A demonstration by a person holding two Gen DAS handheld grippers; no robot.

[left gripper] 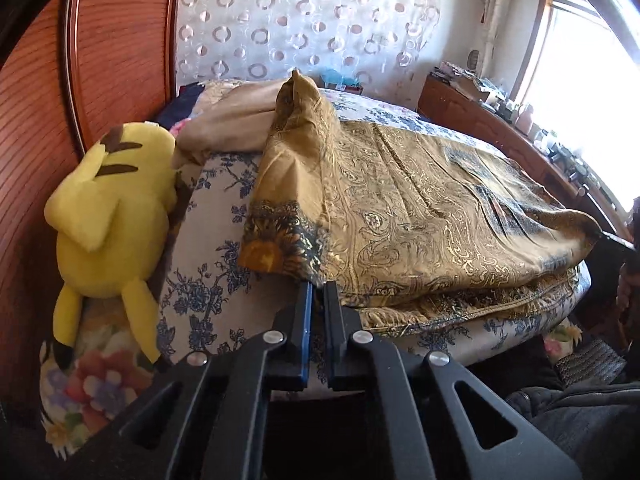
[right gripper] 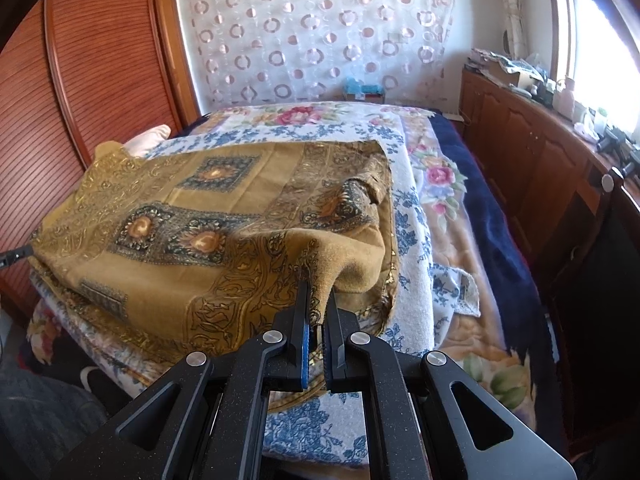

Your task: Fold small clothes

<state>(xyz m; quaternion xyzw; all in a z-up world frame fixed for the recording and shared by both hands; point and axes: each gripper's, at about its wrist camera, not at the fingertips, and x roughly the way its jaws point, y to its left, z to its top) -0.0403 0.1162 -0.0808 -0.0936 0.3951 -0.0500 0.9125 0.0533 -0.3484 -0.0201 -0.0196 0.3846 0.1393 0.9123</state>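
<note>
Bedroom setup: we hold one golden cloth at two near corners over a bed spread with a blue-flowered cover.

Working left to right, a yellow plush toy (left gripper: 108,216) leans on the wooden wardrobe (left gripper: 36,128), clear of the work area. Our left gripper (left gripper: 316,286) has its fingers clamped on the golden patterned cloth (left gripper: 420,216) at its near left edge; our right gripper (right gripper: 316,280) has its fingers pressed together on the opposite near corner. We judge this paired hold keeps the edge taut so the cloth, lying on the bed cover (right gripper: 412,216), can be doubled over evenly. No brand, label or writing is legible.
</note>
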